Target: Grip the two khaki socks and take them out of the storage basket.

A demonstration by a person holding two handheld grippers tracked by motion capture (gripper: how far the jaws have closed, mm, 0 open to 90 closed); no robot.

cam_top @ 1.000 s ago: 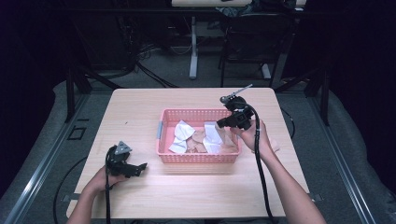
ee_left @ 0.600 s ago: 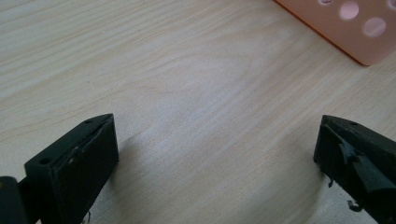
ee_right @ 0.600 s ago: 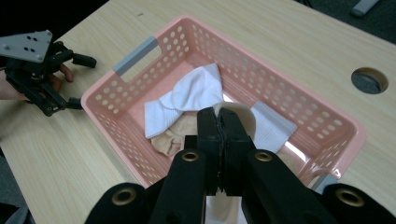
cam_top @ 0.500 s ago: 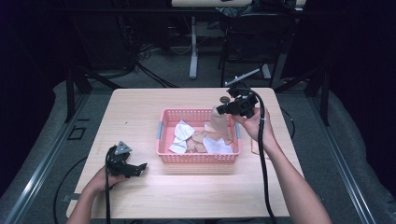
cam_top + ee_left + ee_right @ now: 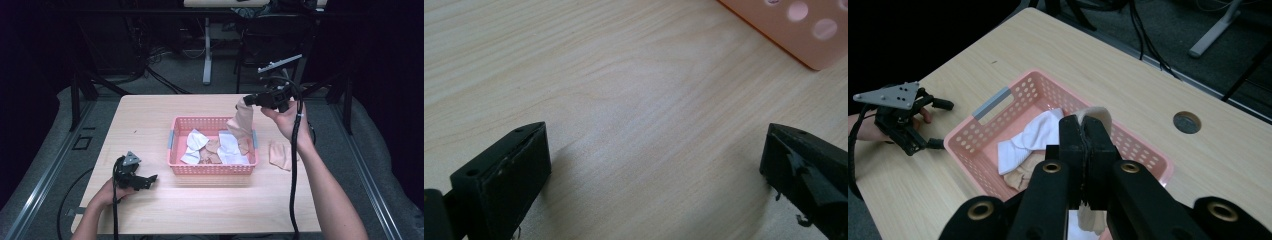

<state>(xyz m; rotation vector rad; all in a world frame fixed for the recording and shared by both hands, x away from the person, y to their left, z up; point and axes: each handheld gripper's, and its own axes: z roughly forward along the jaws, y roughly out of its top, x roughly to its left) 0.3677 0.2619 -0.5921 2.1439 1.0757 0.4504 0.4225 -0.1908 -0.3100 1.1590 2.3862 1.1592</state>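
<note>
A pink basket (image 5: 212, 170) sits mid-table with white cloths (image 5: 194, 142) and beige socks (image 5: 212, 150) in it. My right gripper (image 5: 246, 101) is raised above the basket's right end, shut on a beige sock (image 5: 241, 122) that hangs down to the rim. In the right gripper view the jaws (image 5: 1083, 125) pinch the sock's top (image 5: 1096, 112) over the basket (image 5: 963, 140). My left gripper (image 5: 149, 179) rests on the table by the basket's front left corner. It stands open over bare wood (image 5: 654, 160).
Another beige sock (image 5: 280, 154) lies on the table just right of the basket. A round cable hole (image 5: 1186, 122) is in the tabletop beyond the basket. Dark floor, cables and table legs lie behind the table.
My right gripper has risen from inside the basket and shifted back and to the right, drawing the beige sock up with it. The left gripper has stayed put.
</note>
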